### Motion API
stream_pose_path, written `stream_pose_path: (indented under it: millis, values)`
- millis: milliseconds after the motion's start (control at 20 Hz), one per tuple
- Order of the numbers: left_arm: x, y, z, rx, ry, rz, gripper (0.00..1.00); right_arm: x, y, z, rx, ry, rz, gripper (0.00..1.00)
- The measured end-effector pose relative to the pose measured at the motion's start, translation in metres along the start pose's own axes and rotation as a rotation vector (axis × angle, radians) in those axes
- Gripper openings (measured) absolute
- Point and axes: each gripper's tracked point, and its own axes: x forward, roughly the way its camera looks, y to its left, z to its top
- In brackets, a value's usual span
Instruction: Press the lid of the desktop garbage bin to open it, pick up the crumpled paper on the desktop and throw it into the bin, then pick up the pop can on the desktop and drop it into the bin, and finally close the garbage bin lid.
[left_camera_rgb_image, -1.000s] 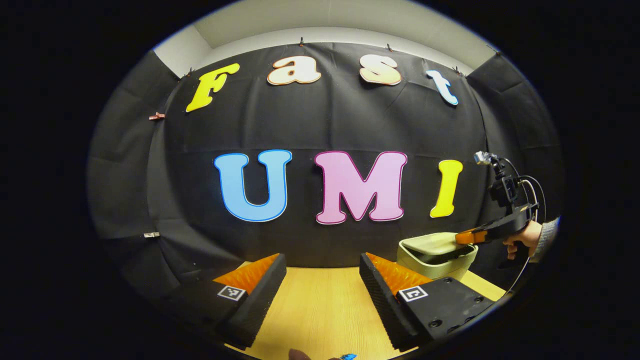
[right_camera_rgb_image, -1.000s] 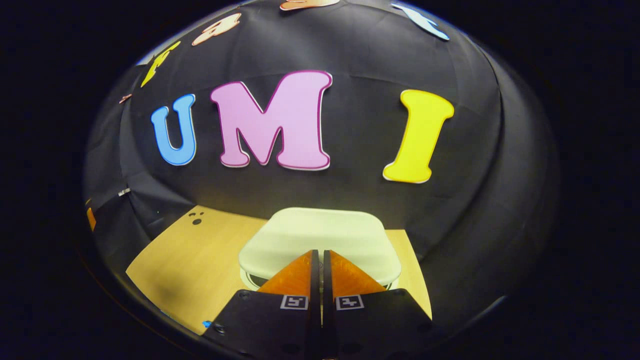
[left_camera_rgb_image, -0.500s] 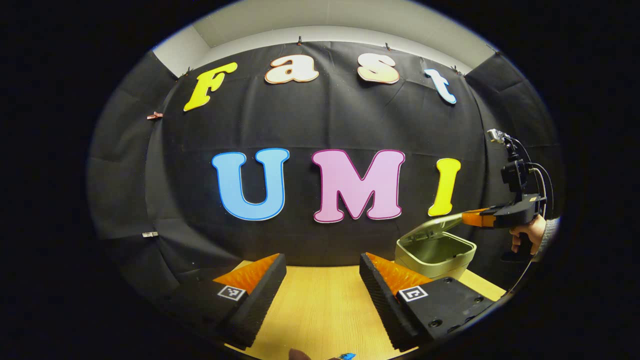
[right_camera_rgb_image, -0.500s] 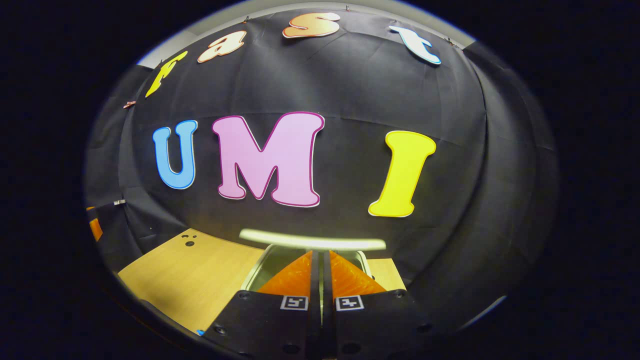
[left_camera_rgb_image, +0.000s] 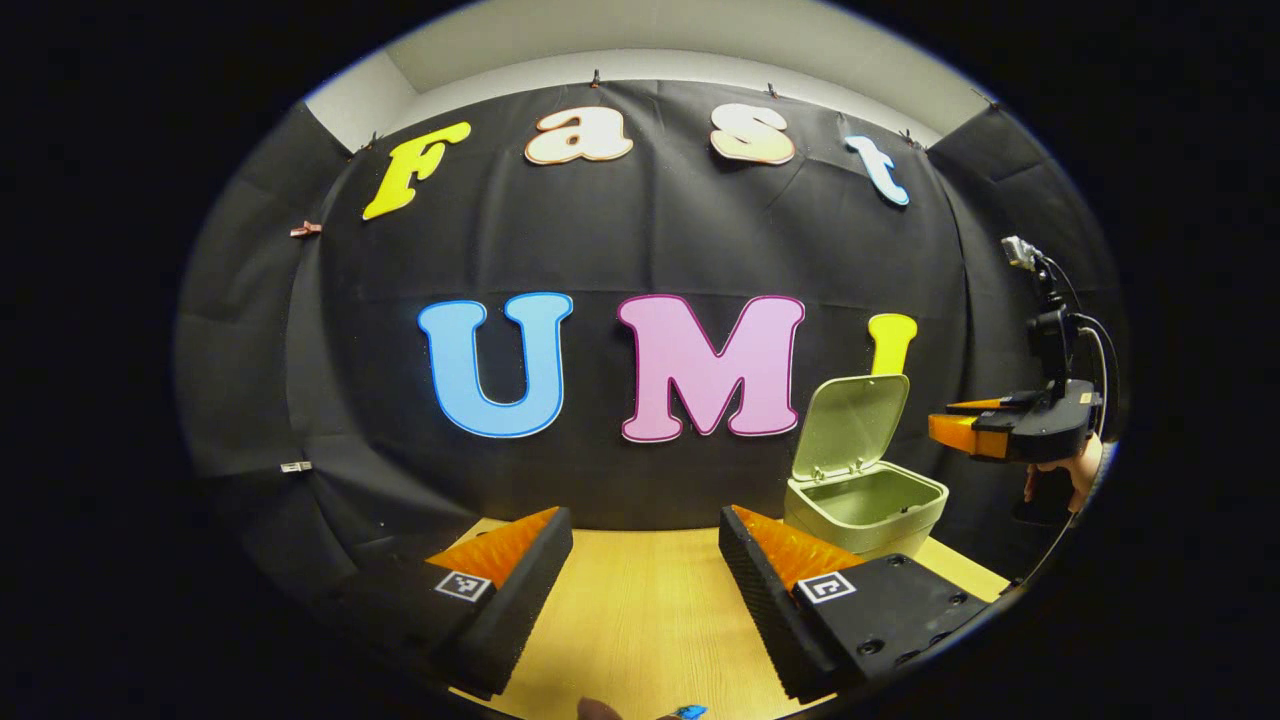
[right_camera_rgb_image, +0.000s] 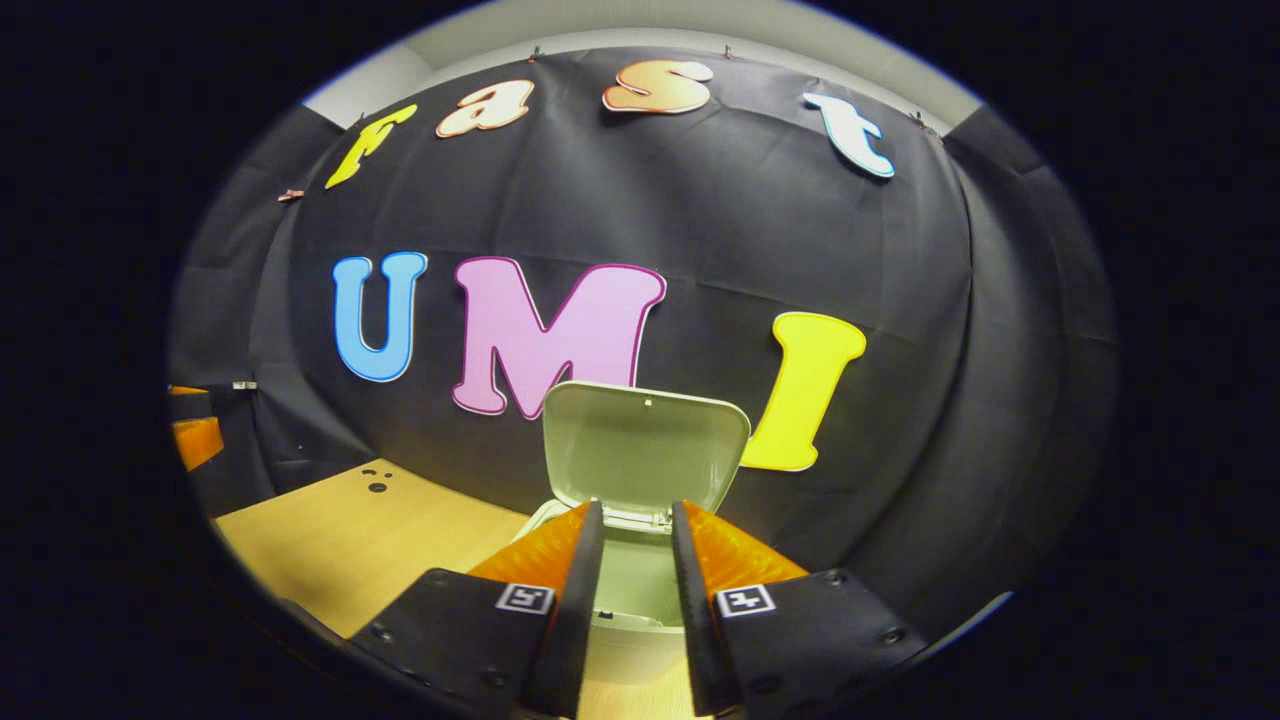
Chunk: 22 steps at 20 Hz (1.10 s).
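Right tool (right_camera_rgb_image: 635, 560), fingers slightly parted and empty, hovers just before the open-lidded bin (right_camera_rgb_image: 640, 590).

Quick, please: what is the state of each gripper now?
Left gripper: open, holding nothing.
Right gripper: slightly open, holding nothing, above the pale green plastic bin with raised lid.

Both views are dim and sharp at centre; fisheye bending warps the edges, and the counter (left_camera_rgb_image: 640, 610) glows warmly at lower centre.
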Motion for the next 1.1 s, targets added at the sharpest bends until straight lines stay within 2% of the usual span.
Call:
stream_pose_path:
  millis: [50, 100, 150, 200, 300, 450, 600, 900, 1000, 1100]
  values:
    - [0.001, 0.000, -0.001, -0.001, 0.005, -0.003, 0.95, -0.004, 0.003, 0.001, -0.013, -0.008, 0.010, 0.46]
    - [0.001, -0.002, -0.002, -0.006, 0.012, -0.008, 0.95, -0.007, 0.008, 0.003, -0.020, -0.014, 0.022, 0.59]
    - [0.000, -0.003, -0.005, -0.014, 0.018, -0.014, 0.95, -0.011, 0.011, 0.002, -0.024, -0.014, 0.032, 0.65]
    - [0.000, -0.004, -0.008, -0.022, 0.027, -0.020, 0.95, -0.015, 0.015, 0.000, -0.022, -0.004, 0.047, 0.78]
    - [0.002, -0.007, -0.013, -0.029, 0.052, -0.031, 0.95, -0.024, 0.022, -0.006, -0.014, 0.013, 0.063, 0.87]
    - [0.004, -0.018, -0.040, -0.032, 0.122, -0.089, 0.96, -0.038, 0.027, -0.011, -0.008, 0.017, 0.066, 0.87]
    - [0.005, -0.031, -0.092, -0.044, 0.266, -0.158, 0.96, -0.051, 0.033, -0.023, 0.019, 0.037, 0.075, 0.87]
    - [-0.012, -0.045, -0.197, -0.059, 0.518, -0.223, 0.96, -0.080, 0.043, -0.055, 0.029, 0.096, 0.084, 0.87]
    - [-0.020, -0.049, -0.230, -0.063, 0.596, -0.241, 0.99, -0.089, 0.048, -0.066, 0.058, 0.117, 0.086, 0.87]
    - [-0.024, -0.053, -0.253, -0.090, 0.652, -0.254, 0.96, -0.098, 0.052, -0.076, 0.079, 0.139, 0.086, 0.87]
